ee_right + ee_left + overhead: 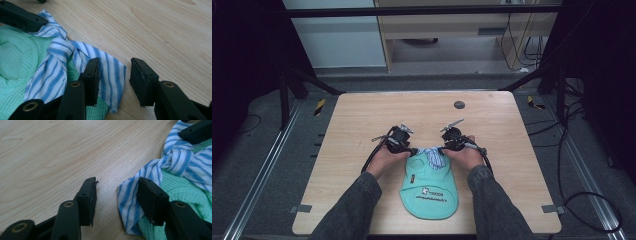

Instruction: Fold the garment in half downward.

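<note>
Green bib point(429, 187) flat on desk point(362, 115); striped ties point(432, 156) knotted at its top, left hand-held gripper point(413, 151) and right hand-held gripper point(441, 149) flanking, both jaws apart, gripping nothing.

The bib point(430, 187) lies flat on the counter point(357, 125), on the person's side of both grippers. Its knotted straps point(432, 156) rest between the left gripper point(412, 151) and the right gripper point(441, 149). One strap end point(128, 202) lies under the left gripper's inner jaw, the other strap end point(111, 75) between the right gripper's spread jaws. A small disc point(459, 104) sits beyond the right gripper, well apart.
</note>
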`<state>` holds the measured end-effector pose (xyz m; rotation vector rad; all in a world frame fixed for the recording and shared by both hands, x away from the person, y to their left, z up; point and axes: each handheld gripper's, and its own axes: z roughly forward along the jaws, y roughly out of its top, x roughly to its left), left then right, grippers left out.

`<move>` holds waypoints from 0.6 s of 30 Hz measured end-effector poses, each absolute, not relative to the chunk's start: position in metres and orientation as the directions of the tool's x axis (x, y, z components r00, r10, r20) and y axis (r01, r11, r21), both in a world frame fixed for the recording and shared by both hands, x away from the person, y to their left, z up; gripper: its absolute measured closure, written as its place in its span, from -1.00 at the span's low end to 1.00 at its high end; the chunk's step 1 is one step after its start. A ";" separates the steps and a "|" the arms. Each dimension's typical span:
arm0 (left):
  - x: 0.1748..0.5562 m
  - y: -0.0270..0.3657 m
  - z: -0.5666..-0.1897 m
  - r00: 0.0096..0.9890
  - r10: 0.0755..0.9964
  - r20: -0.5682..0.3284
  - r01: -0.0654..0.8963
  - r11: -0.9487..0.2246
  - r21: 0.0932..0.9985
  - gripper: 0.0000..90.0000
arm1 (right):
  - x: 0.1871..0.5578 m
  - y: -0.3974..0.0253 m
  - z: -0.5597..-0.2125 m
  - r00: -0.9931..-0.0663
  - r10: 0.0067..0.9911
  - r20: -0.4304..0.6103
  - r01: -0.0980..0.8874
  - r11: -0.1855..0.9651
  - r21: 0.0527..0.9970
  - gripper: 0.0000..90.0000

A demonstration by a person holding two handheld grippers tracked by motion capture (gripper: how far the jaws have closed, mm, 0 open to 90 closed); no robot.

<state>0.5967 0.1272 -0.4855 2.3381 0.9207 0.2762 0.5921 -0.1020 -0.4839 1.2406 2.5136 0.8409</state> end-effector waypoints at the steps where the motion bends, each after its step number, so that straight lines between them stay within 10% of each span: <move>1: 0.596 0.127 -0.486 0.745 0.667 -0.017 0.539 -0.586 0.605 0.03 | 0.592 -0.102 -0.484 -0.622 0.781 0.057 0.659 0.483 0.577 0.37; 18: 0.587 0.120 -0.484 0.781 0.624 -0.037 0.515 -0.610 0.602 0.85 | 0.583 -0.095 -0.480 -0.682 0.731 0.013 0.617 0.565 0.548 0.82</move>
